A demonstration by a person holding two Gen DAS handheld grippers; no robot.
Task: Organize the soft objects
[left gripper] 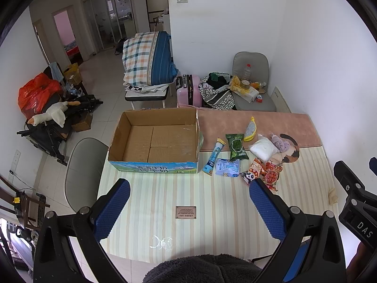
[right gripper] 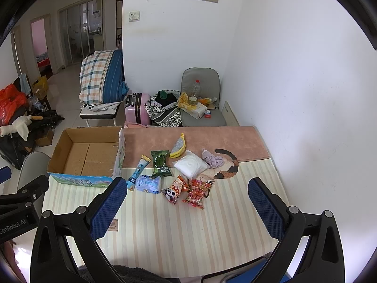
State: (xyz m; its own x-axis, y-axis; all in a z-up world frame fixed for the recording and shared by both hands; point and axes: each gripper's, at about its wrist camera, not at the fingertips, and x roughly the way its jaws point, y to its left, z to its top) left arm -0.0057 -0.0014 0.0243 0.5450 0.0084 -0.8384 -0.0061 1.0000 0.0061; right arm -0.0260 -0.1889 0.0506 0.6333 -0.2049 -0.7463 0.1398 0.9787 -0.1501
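An empty cardboard box (left gripper: 153, 141) (right gripper: 87, 155) stands open on the table's left. Right of it lie soft packets: a blue tube pouch (left gripper: 213, 156) (right gripper: 137, 172), a green packet (left gripper: 236, 147) (right gripper: 160, 164), a pale blue tissue pack (left gripper: 228, 168) (right gripper: 149, 184), a panda snack bag (left gripper: 251, 174) (right gripper: 173, 192), a red snack bag (left gripper: 272, 174) (right gripper: 196, 192), a white pouch (left gripper: 264, 149) (right gripper: 190, 165), a purple cloth (left gripper: 280, 142) (right gripper: 212, 159) and a yellow banana-shaped pouch (left gripper: 249, 129) (right gripper: 178, 146). My left gripper (left gripper: 189, 188) is open and empty above the near table. My right gripper (right gripper: 188, 188) is open and empty, near the snack bags.
The table carries a striped mat (left gripper: 188, 224) and a pink cat mat (left gripper: 259, 125). A grey chair (left gripper: 80, 172) stands left of the table. Another chair with a bottle (left gripper: 249, 80), a pink suitcase (left gripper: 189, 90) and a bedding pile (left gripper: 148, 59) stand beyond it.
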